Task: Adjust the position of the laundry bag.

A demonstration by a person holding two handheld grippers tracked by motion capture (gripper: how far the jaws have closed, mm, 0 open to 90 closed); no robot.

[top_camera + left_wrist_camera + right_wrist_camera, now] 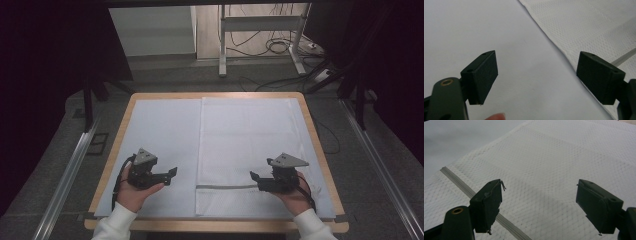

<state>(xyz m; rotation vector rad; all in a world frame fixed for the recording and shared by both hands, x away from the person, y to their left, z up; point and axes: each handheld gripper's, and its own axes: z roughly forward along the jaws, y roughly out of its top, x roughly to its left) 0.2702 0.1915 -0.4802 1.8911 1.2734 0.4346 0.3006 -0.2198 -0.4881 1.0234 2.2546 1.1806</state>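
A white mesh bag [247,150] lies flat on the right half of the table, with a grey zipper [225,187] running across it near the front edge. In the right gripper view the mesh [554,165] spreads under the jaws and the zipper [459,182] crosses at the left. My right gripper [255,178] hovers over the bag's front right part, open, nothing between its jaws. My left gripper [172,174] is held over the pale sheet just left of the bag's edge [554,42], also open and empty.
A pale blue-white sheet [160,135] covers the wooden table [320,150], whose rim shows all round. Beyond the far edge stand a white metal frame [222,45], loose cables [280,47] on the floor and dark curtains. Metal rails [70,175] run along both sides.
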